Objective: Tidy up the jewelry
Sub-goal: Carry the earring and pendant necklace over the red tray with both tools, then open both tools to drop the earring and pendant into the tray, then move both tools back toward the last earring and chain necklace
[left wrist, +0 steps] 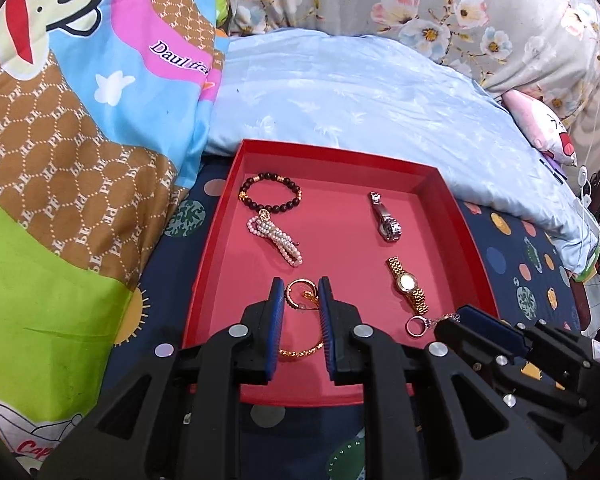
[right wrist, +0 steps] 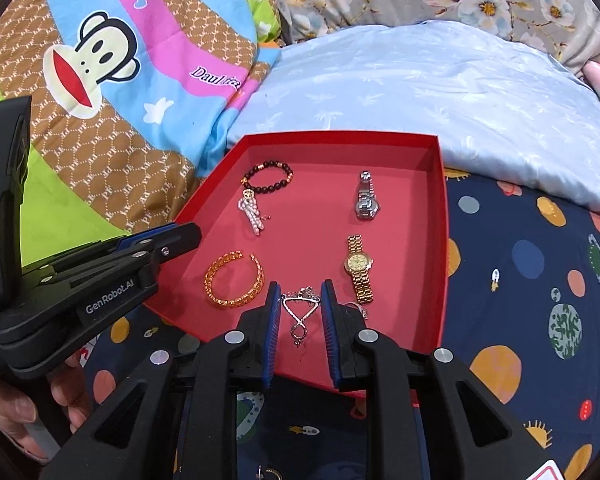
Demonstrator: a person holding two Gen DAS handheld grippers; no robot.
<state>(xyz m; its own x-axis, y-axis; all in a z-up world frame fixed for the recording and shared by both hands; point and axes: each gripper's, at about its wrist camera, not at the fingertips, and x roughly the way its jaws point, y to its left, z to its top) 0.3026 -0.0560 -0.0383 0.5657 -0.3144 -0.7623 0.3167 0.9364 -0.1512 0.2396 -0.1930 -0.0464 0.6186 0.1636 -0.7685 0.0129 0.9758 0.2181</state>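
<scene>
I have both grippers tipped down over the near edge of the red tray [left wrist: 216, 216], which lies on a dark planet-print sheet [right wrist: 540, 264].

Left gripper [left wrist: 300, 292]: its blue pads stand a narrow gap apart with nothing pinched. Through that gap I see the gold bangle [left wrist: 304, 350] lying flat on the tray floor, and I cannot tell whether either pad touches it. In the right wrist view the bangle [right wrist: 234, 280] sits at about 8 o'clock on the tray, with the left gripper [right wrist: 180, 234] coming in from 9 o'clock over the tray's left wall.

Right gripper [right wrist: 300, 292]: same narrow gap, nothing clamped. The silver pendant chain [right wrist: 300, 312] lies on the tray floor between the pads, at 6 o'clock; it looks apart from both. From the left wrist view the right gripper [left wrist: 466, 312] sits at 4 o'clock, just beside that chain's ring [left wrist: 415, 326].

The rest of the jewelry is laid out in the tray. A dark bead bracelet [left wrist: 270, 192] lies at 11 o'clock, with a pearl strand [left wrist: 278, 238] touching it just below. A silver watch [left wrist: 386, 218] lies at 1 o'clock and a gold watch [left wrist: 408, 284] at 4 o'clock, apart from each other.

Beyond the tray at 12 o'clock is a pale blue pillow [left wrist: 360, 92]; a cartoon quilt [left wrist: 80, 120] is bunched at 9 to 10 o'clock. My hand [right wrist: 28, 408] shows at 8 o'clock under the left tool.
</scene>
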